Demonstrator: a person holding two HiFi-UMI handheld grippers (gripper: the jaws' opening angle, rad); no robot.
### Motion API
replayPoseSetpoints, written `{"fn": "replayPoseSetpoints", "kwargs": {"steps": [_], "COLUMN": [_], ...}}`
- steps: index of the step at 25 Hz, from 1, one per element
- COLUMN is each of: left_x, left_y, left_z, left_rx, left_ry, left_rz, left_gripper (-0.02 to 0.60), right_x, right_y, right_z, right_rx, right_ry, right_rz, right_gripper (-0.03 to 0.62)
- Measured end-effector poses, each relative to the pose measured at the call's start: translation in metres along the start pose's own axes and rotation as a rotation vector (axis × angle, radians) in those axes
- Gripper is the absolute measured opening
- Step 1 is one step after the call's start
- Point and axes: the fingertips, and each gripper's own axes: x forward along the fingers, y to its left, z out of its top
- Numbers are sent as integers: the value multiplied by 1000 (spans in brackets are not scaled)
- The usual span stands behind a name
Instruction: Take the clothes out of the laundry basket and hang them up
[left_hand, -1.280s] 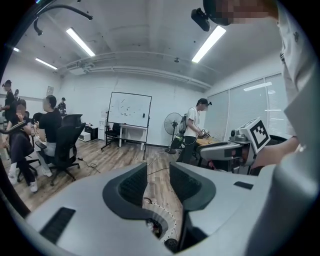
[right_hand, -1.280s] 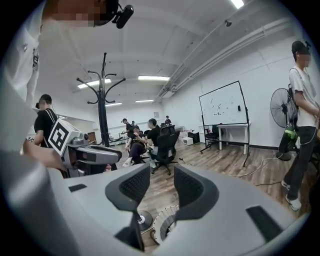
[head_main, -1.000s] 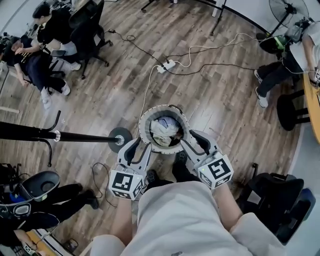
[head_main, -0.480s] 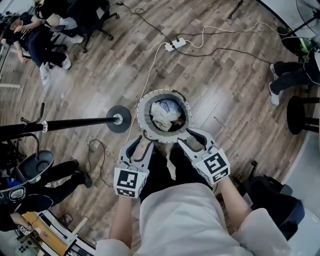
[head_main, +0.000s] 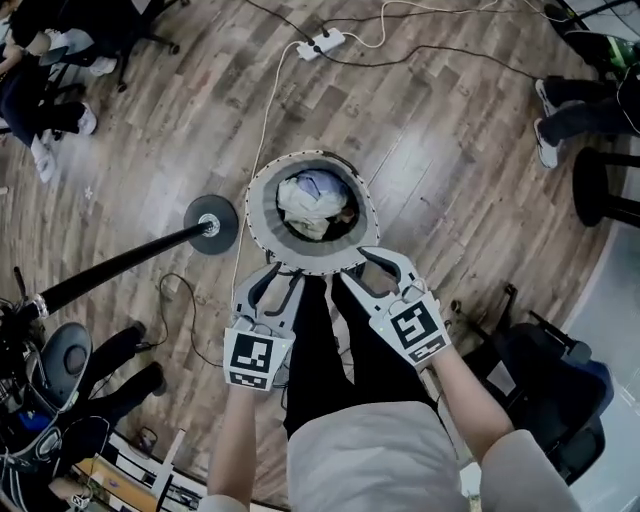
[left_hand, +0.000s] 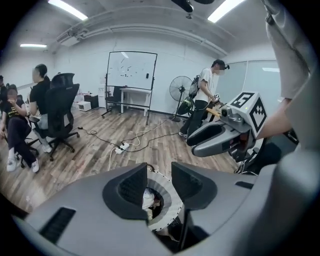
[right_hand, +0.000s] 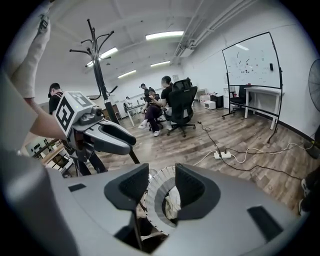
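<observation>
A round laundry basket (head_main: 262, 226) with a pale ribbed rim stands on the wood floor in front of my feet. Crumpled light clothes (head_main: 308, 198) lie inside it. My left gripper (head_main: 283, 277) hangs just over the basket's near rim; its jaws have just been opening a little, with nothing between them. Beside it, also at the near rim, is my right gripper (head_main: 362, 268), open and empty. Between the left gripper's (left_hand: 160, 182) fingers I see the basket (left_hand: 169, 210) and the clothes (left_hand: 147, 198). The right gripper (right_hand: 161, 187) frames the basket (right_hand: 151, 199) too.
A black coat stand has its round base (head_main: 210, 218) left of the basket, and its pole slants to the lower left. A power strip (head_main: 325, 42) with cables lies beyond. People sit on office chairs at far left, and a chair (head_main: 545, 370) stands at right.
Both grippers have come down and forward to the basket's near rim. The basket now looks larger and nearer in the head view.
</observation>
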Motion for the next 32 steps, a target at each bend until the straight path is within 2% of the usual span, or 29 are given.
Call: {"fn": "replayPoseSetpoints", "kwargs": {"steps": [7, 12, 16, 19, 21, 26, 28, 32], "left_x": [42, 73, 98, 119, 131, 160, 170, 189], "left_y": [15, 21, 27, 37, 43, 58, 63, 74], "left_z": [-32, -64, -87, -103, -110, -137, -147, -167], "left_rx": [-11, 16, 74, 25, -19, -28, -52, -53], "left_ry": [29, 84, 124, 141, 144, 187, 206, 248], "left_rz": [-93, -146, -198, -224, -230, -221, -211, -169], "left_gripper": [155, 155, 155, 155, 155, 155, 155, 155], "right_x": [37, 68, 95, 113, 124, 149, 158, 177], "right_y": [-16, -26, -34, -42, -47, -69, -81, -100], "right_z": [-21, -48, -72, -96, -109, -137, -150, -171], "right_rx": [-8, -7, -33, -71, -89, -90, -52, 46], "right_ry": [27, 62, 101, 148, 169, 208, 222, 225], "right_rz": [-53, -66, -74, -88, -95, -138, -178, -234], "right_gripper": [169, 169, 169, 169, 169, 169, 164, 166]}}
